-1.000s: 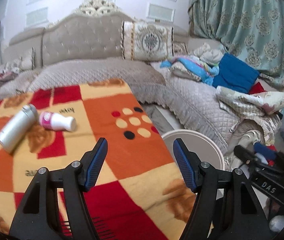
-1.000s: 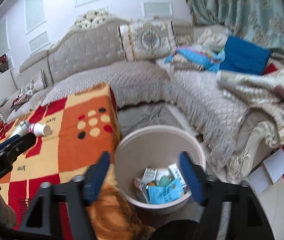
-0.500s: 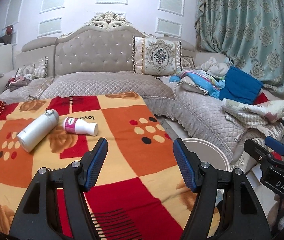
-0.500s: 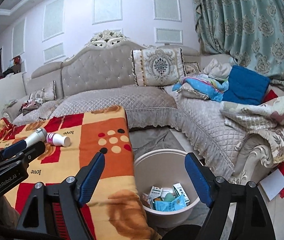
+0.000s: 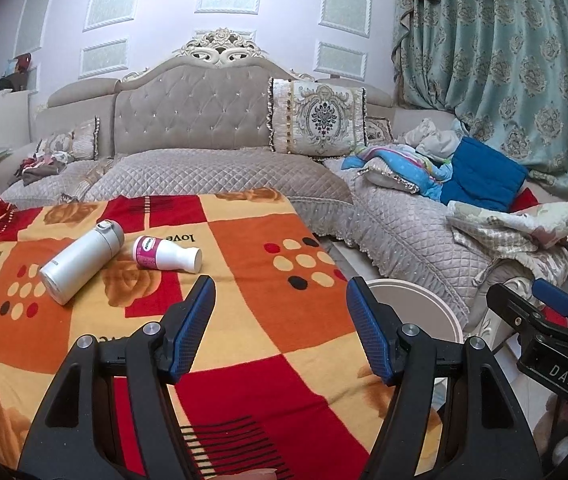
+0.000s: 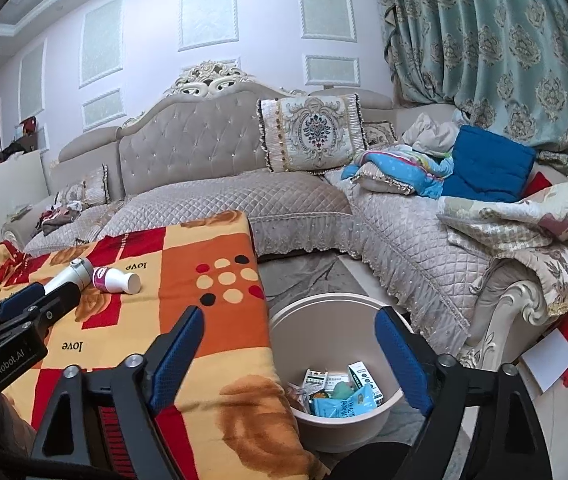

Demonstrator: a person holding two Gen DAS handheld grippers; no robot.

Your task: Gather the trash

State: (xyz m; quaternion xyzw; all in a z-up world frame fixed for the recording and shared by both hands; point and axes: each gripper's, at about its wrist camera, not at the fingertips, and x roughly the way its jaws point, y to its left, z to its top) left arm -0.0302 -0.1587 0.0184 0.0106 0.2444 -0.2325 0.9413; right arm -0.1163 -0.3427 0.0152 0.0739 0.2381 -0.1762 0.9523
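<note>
Left wrist: bottle [image 5: 166,255] beyond claw [image 5: 280,320].

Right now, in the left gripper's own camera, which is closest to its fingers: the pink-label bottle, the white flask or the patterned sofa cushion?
Measured from the left gripper:
1. Pink-label bottle, just ahead, left, lying on the blanket.
2. White flask, further left, beside that bottle.
3. Patterned cushion, far back, upright on the sofa.

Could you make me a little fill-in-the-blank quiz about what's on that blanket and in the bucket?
1. The small bottle beside the silver flask has a ____ label.
2. Both bottles lie on their ____ on the blanket.
3. The packets already collected sit inside the ____.
4. The left gripper holds ____.

Missing words: pink; sides; bucket; nothing
</note>
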